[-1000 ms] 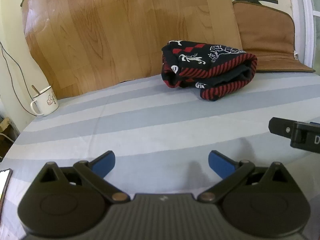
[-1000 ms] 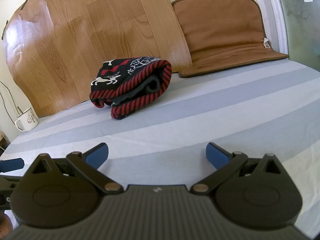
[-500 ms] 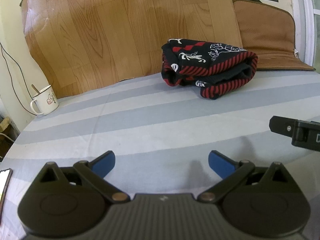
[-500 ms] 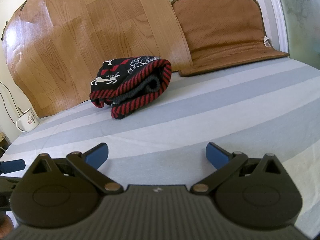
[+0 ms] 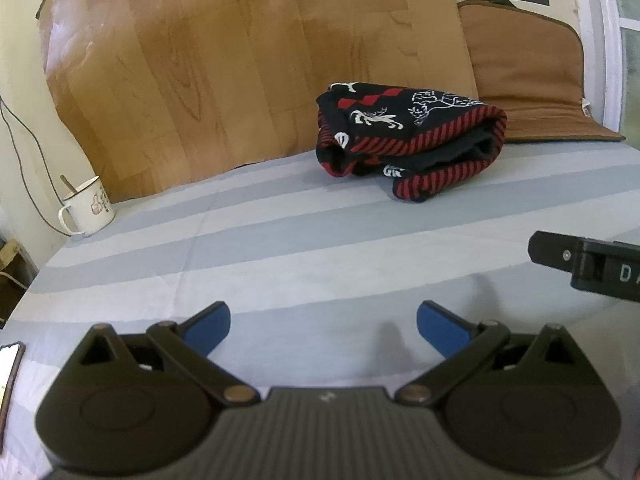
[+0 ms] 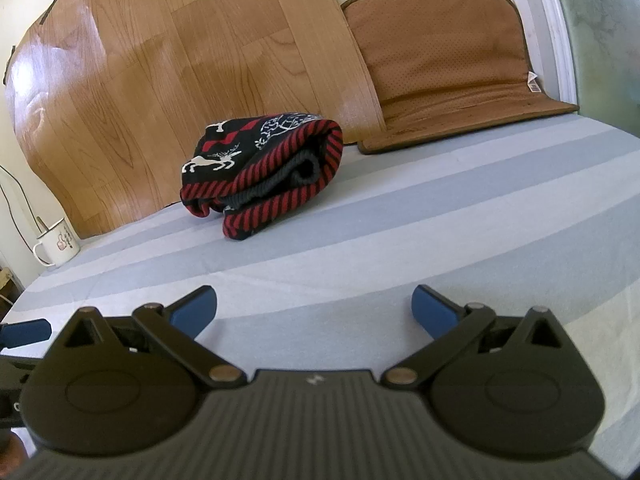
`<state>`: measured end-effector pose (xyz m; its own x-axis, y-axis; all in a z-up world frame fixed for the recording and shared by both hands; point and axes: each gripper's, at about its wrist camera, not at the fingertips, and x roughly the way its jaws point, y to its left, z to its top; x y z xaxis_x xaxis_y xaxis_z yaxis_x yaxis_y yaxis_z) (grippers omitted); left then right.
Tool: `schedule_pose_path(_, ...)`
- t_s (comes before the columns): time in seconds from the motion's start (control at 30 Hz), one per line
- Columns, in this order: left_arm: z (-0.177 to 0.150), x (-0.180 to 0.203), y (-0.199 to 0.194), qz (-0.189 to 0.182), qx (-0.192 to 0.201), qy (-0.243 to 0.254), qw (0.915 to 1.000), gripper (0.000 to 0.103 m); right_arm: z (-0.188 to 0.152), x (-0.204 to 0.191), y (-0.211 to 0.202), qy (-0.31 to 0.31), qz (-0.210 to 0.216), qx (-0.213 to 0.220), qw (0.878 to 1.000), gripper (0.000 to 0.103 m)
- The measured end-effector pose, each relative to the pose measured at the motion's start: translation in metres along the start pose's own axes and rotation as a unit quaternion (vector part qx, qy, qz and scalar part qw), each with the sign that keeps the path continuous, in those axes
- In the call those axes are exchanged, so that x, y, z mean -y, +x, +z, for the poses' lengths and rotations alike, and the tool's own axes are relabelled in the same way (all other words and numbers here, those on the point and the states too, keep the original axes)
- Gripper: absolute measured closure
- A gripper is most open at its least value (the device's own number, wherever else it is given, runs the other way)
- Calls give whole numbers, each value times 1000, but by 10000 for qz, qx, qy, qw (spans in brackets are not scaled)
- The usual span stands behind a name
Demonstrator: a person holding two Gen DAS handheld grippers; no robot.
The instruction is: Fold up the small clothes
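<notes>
Sweater (image 5: 408, 136) lay folded at 12 o'clock on the striped sheet (image 5: 280, 240), against the wood panel (image 5: 240, 72) | left gripper (image 5: 323, 326) spread wide, empty; right gripper (image 6: 314, 309) likewise | mug (image 5: 86, 208) at 10 o'clock

Sweater (image 5: 408, 140): folded, lies on bed sheet (image 5: 300, 248), far side, w/ wood panel (image 5: 240, 60) upright just behind it.
Cushion (image 5: 528, 76): right of sweater, near it; leans on wall, lower flap on sheet.
Mug (image 5: 86, 208): far left edge of sheet, well apart from sweater, in front of panel's left end.
Left gripper (image 5: 323, 326): near side, over bare sheet, well apart from sweater.
Right gripper (image 6: 314, 306): beside left one, to its right, sweater ahead-left.
Phone (image 5: 9, 376): near-left edge.
</notes>
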<state>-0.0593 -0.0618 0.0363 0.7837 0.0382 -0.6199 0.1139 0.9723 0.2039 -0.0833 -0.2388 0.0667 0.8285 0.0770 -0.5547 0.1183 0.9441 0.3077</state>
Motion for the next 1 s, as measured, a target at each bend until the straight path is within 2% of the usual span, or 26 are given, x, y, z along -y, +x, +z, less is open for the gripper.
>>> schedule_pose_path(1.0,0,6,-2,-123,2,78,9999,0,1,2,-1,19,18,7,10000,0)
